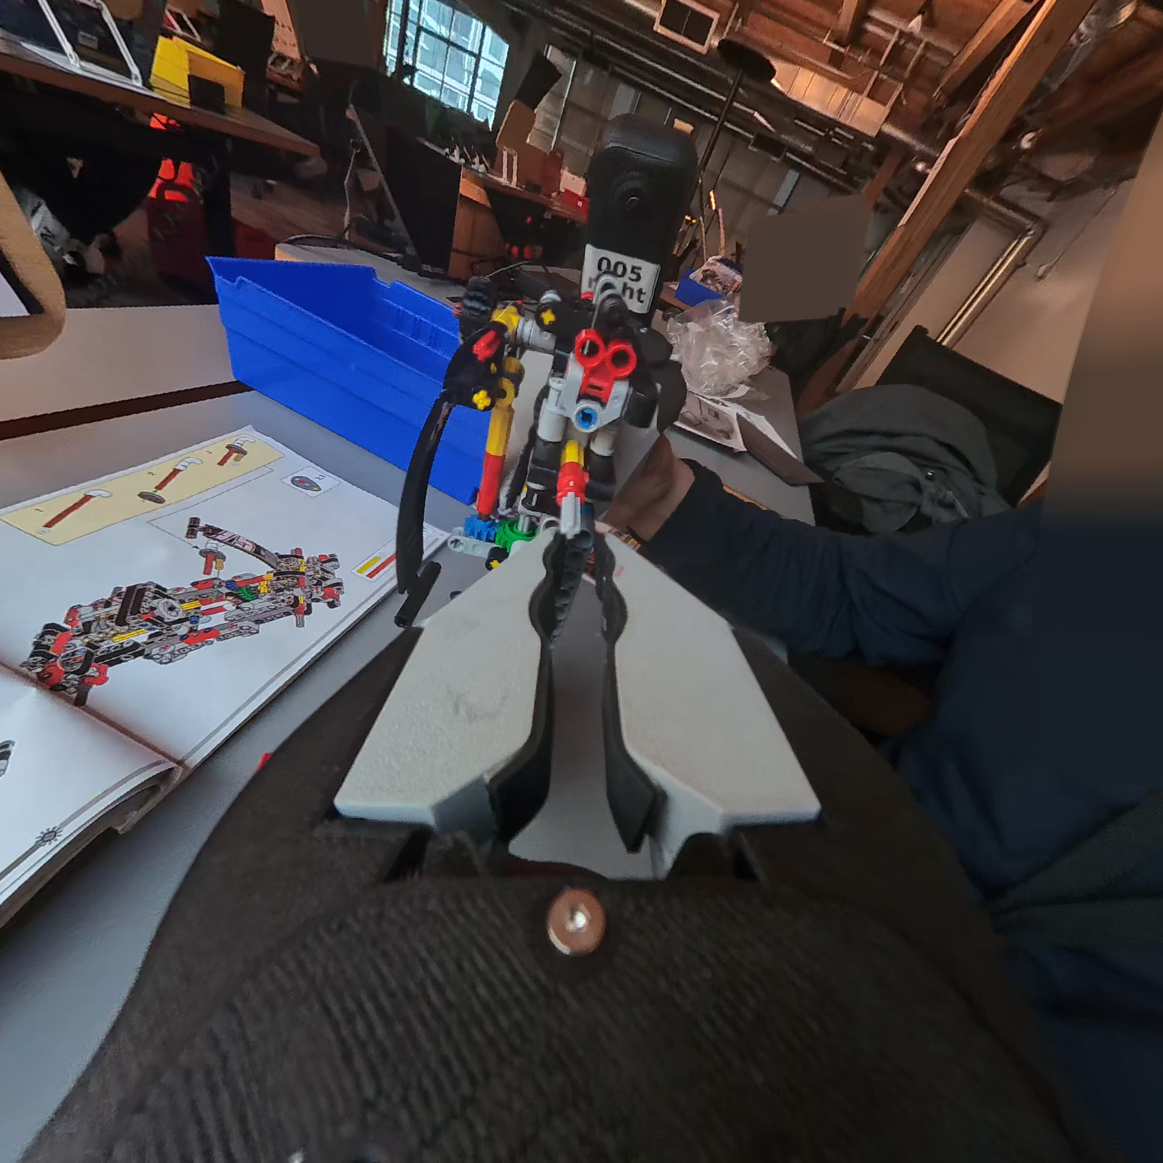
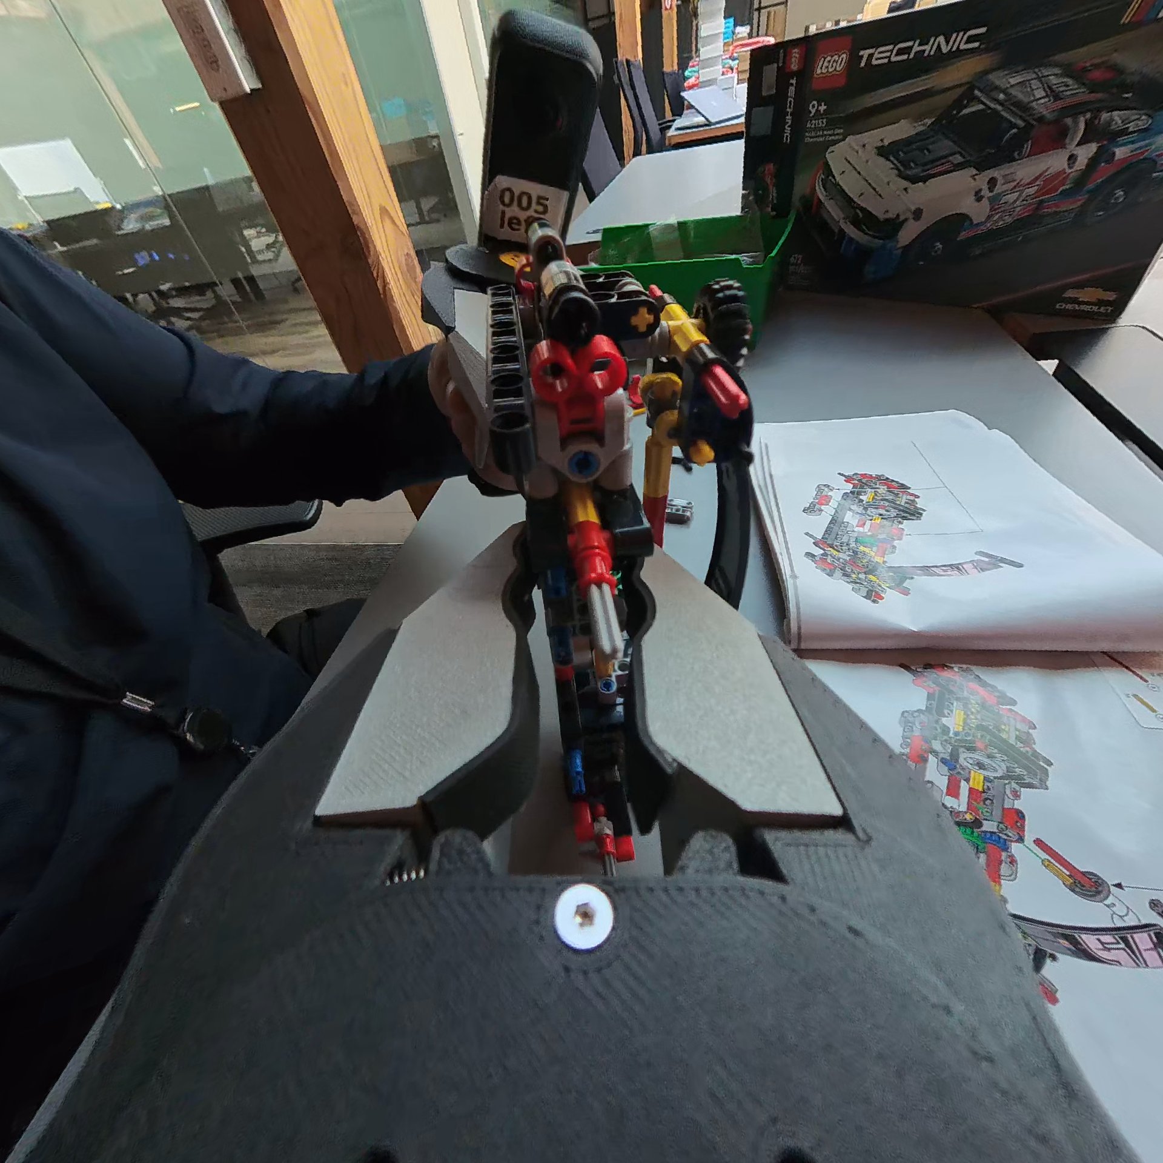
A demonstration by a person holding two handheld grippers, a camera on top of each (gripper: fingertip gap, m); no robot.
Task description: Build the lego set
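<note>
both hand-held grippers clamp one brick-built model [image 2: 585,403] above the grey bench [image 1: 113,447]: the left hand-held gripper [image 1: 576,554] pinches its black holed beam [image 1: 569,579], the right hand-held gripper [image 2: 582,585] grips its body, right of an open instruction booklet [image 1: 189,566].

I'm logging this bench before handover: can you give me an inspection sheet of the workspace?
Surface: grey table, partly covered by paper.
Job's things: brick model, many colours, held up between both grippers; open instruction booklet.
Clutter: blue bin, green bin, toy box, crumpled plastic bag, small loose piece.
Grippers: left gripper shut on a black beam of the model; right gripper clamped on the model's long frame.
Cables: nothing seen.
Surroundings: workshop with timber posts, glass wall, window.
</note>
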